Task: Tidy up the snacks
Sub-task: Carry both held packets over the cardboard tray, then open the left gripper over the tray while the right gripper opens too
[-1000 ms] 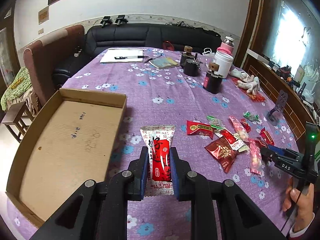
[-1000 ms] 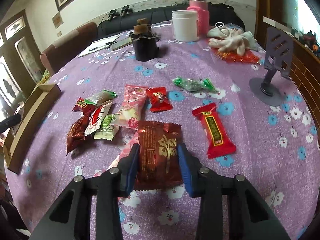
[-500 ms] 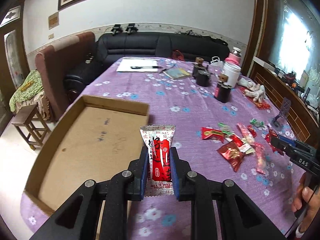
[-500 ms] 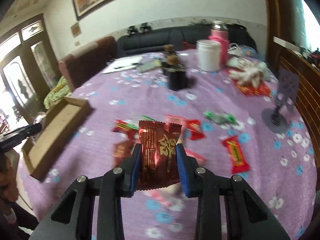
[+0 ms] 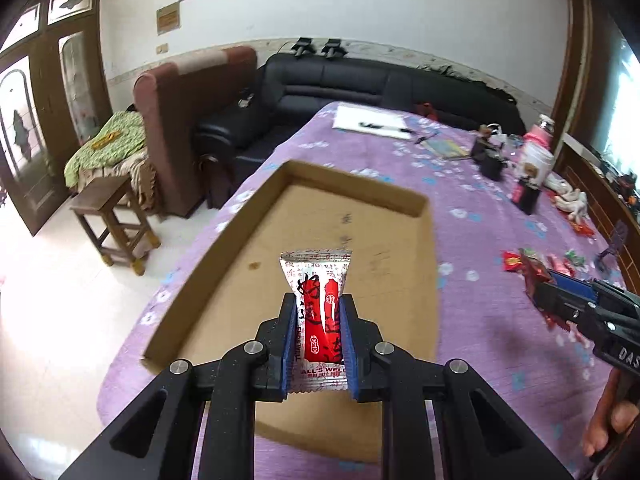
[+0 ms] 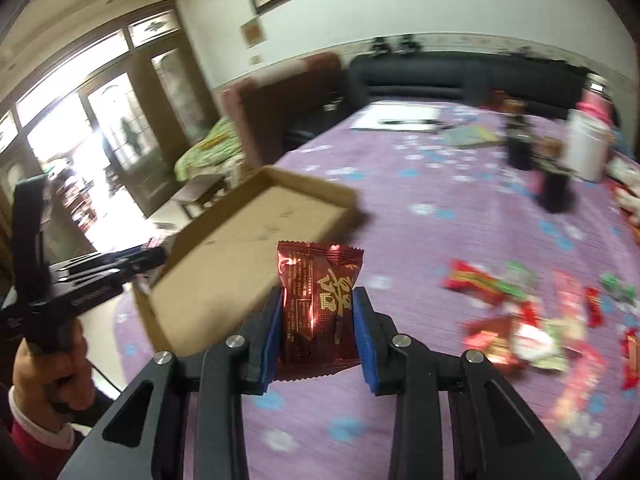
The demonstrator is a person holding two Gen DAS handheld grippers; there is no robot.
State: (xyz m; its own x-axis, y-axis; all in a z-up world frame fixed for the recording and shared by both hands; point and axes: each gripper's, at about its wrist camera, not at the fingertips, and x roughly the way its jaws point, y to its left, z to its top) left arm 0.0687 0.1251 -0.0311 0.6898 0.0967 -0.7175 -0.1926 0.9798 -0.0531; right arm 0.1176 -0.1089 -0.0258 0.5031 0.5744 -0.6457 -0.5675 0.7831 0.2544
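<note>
Purple tablecloth (image 5: pixel 480 240) (floral) carries cardboard tray (image 5: pixel 424 216).

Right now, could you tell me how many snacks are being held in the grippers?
2: a red-and-white packet in the left hand-held gripper, a dark red packet in the right hand-held gripper.

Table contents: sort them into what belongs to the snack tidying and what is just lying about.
Belongs to the job:
silver-and-red snack packet
dark red snack packet
cardboard tray
loose snack pile

Lying about:
white jar
papers with pen
dark bottles
phone stand
</note>
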